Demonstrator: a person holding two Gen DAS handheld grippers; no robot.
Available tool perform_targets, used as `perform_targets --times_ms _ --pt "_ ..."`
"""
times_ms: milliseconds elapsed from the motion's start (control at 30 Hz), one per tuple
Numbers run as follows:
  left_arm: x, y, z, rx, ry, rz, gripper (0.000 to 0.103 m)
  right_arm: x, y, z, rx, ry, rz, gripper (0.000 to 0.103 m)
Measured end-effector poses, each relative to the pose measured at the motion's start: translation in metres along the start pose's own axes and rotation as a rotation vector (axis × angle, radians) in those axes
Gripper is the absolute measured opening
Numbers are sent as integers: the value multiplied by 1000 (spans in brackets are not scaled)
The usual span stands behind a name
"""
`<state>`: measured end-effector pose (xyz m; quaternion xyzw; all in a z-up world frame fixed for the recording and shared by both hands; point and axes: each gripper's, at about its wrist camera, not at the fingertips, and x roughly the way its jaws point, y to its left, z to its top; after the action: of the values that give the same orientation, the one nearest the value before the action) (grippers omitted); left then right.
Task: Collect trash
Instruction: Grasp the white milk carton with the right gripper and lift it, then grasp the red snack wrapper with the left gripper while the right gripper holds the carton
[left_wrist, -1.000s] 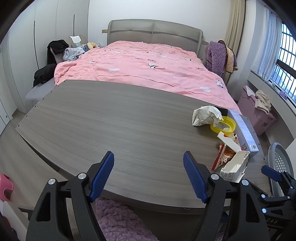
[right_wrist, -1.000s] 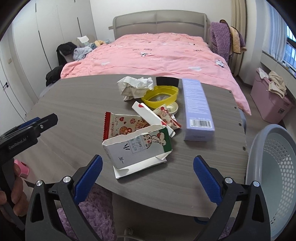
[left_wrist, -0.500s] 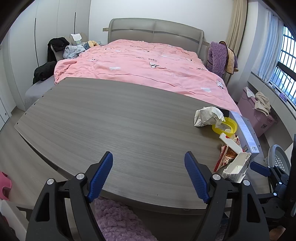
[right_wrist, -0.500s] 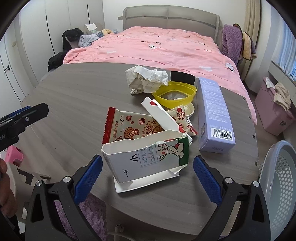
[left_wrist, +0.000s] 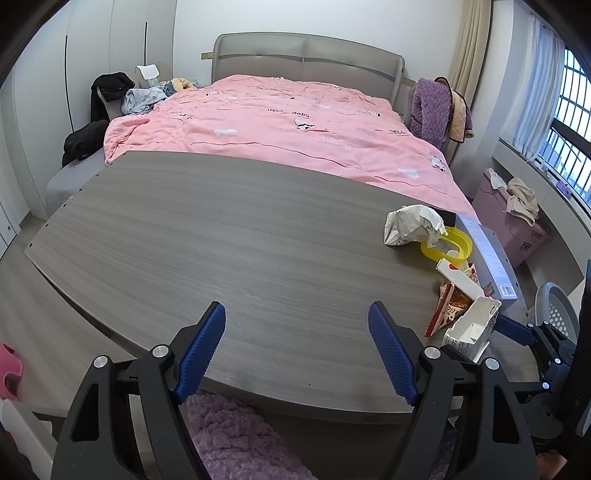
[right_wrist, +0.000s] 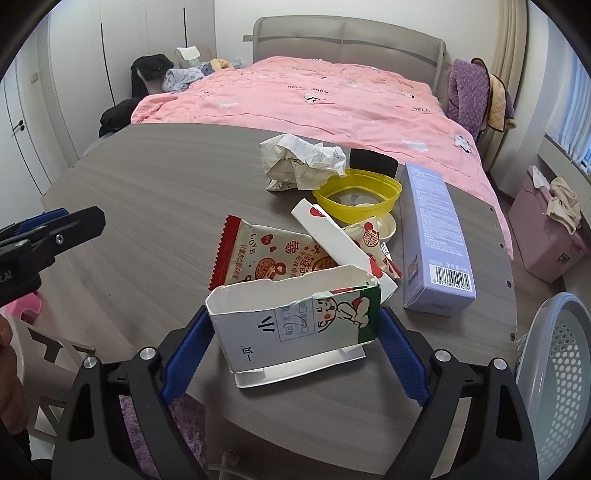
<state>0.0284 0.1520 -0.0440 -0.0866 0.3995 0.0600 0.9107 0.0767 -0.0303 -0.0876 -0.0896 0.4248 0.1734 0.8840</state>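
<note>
- Grey wood-grain tabletop (right_wrist: 155, 192) carries a cluster of litter toward its right end, in front of a bed under a pink quilt (right_wrist: 314, 96).
- Right gripper (right_wrist: 295, 350) has its blue-padded jaws spread wide, one on each side of the torn white milk carton (right_wrist: 295, 317); whether the pads touch it cannot be told.
- Behind the carton lie a red-and-white snack wrapper (right_wrist: 258, 254), a crumpled white paper wad (right_wrist: 299, 162), a yellow plastic bowl (right_wrist: 358, 195) and a long lavender box (right_wrist: 432, 236).
- Pale perforated plastic basket (right_wrist: 557, 373) stands just off the table's right edge.
- Left gripper (left_wrist: 295, 350) hovers over bare tabletop, jaws apart, gripping nothing.
</note>
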Motion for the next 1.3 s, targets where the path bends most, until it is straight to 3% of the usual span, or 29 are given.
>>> perform_targets --times_ms 400,800,1100,1300 --pt "1 -16 -3 40 19 -27 76 -30 -25 -10 116 -41 -2 85" --pt "14 -59 -2 121 61 -134 76 -70 -56 -28 190 -87 -82 85" --pt "33 -93 3 164 67 -212 76 -83 -78 -41 257 -110 -92 85" --pt "50 -101 2 171 90 -218 76 -86 -82 -44 278 -115 -83 85"
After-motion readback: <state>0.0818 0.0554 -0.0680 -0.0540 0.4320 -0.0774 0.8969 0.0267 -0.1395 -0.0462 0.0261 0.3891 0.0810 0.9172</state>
